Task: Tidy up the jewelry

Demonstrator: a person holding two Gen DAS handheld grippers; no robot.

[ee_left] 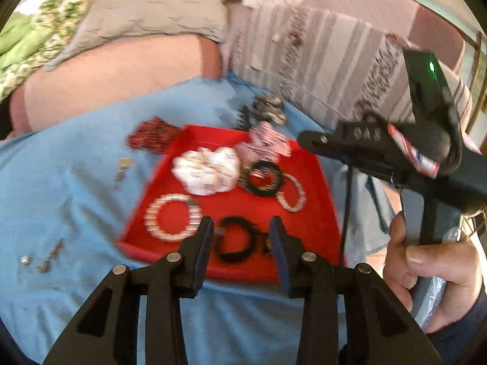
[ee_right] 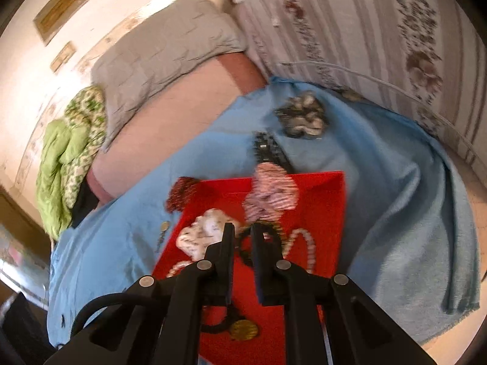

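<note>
The left hand-held gripper [ee_left: 240, 237] hangs released over the near edge of the red tray [ee_left: 307, 210], its jaws apart with nothing pressed between them. Just beyond its tips lies a black bracelet [ee_left: 234, 243], and to their left a white beaded bracelet [ee_left: 173, 222]. Farther in on the tray sit a white scrunchie [ee_left: 207, 170], a black bead ring [ee_left: 263, 178], a pearl loop [ee_left: 292, 194] and a pink striped scrunchie [ee_left: 264, 143].

The right hand-held gripper [ee_right: 242, 234] is over the tray [ee_right: 322, 213] too, its jaws nearly clenched, a narrow gap left; whether anything is caught between them is too blurred to tell. A gold pendant [ee_right: 243, 330] lies below it.

The tray rests on a blue blanket [ee_left: 76, 182] on a bed. Left of the left gripper, small earrings [ee_left: 33, 261] lie on the blanket.
</note>
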